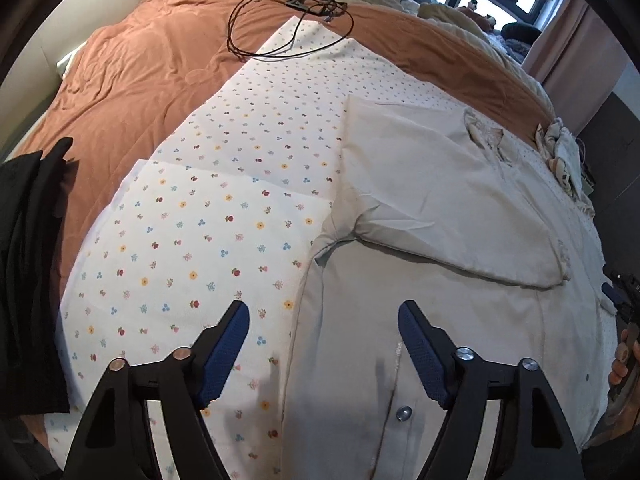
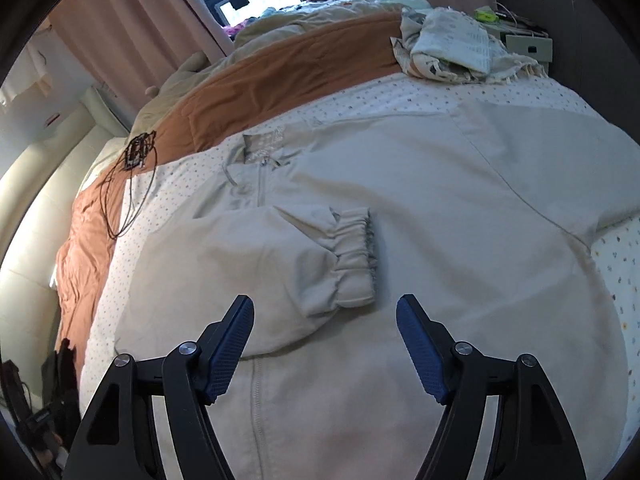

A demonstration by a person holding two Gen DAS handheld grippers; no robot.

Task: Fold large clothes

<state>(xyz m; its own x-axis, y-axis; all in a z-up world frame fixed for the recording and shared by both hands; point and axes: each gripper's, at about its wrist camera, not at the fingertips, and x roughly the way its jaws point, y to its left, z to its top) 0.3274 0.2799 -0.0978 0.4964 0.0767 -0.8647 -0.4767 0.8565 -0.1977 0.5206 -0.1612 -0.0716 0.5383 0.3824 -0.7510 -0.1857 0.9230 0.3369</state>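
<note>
A pale beige zip jacket (image 2: 420, 216) lies flat on a flower-print sheet (image 1: 208, 240) on the bed. One sleeve (image 2: 280, 264) is folded across its front, its elastic cuff (image 2: 356, 256) near the middle. In the left wrist view the jacket (image 1: 440, 208) fills the right half, with the folded sleeve (image 1: 460, 236) across it. My left gripper (image 1: 323, 312) is open and empty above the jacket's left edge. My right gripper (image 2: 325, 310) is open and empty just above the cuff.
An orange quilt (image 1: 132, 92) covers the far bed. A black cable loop with a small frame (image 1: 292, 20) lies on it. Crumpled patterned cloth (image 2: 452, 48) sits at the far corner. Dark clothing (image 1: 28, 272) lies at the left edge.
</note>
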